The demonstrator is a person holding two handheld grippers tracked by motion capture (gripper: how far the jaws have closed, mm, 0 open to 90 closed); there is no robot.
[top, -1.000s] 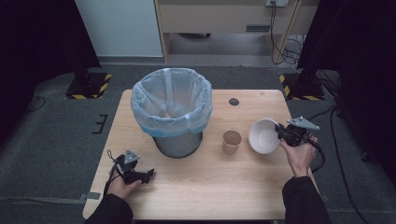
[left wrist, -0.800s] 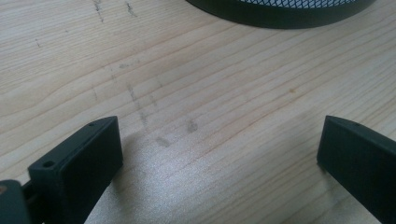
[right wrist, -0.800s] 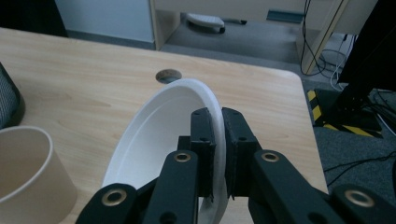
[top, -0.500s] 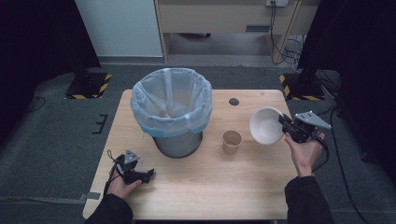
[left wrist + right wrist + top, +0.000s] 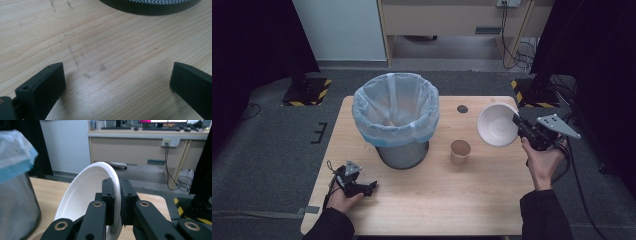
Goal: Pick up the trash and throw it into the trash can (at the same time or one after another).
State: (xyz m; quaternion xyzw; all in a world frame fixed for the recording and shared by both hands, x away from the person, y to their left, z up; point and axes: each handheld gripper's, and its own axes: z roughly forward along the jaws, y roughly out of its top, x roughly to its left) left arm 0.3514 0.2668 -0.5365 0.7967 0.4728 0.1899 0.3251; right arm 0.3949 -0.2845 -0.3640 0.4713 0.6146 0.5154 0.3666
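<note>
A white foam bowl hangs tilted above the table's right side, its hollow facing the camera. My right gripper is shut on its rim; in the right gripper view the jaws pinch the bowl's edge at my right gripper. A brown paper cup stands upright on the table to the bowl's left. A mesh bin lined with a pale blue bag stands mid-table. My left gripper rests on the table near the front left, open, with bare wood between its jaws in the left gripper view.
The wooden table has a small dark round cap near its far edge. The bin's black base lies just beyond the left gripper. A desk with cables stands behind the table.
My right gripper has lifted the white bowl off the table and tilted it more upright. The left hand and the cup have stayed put.
</note>
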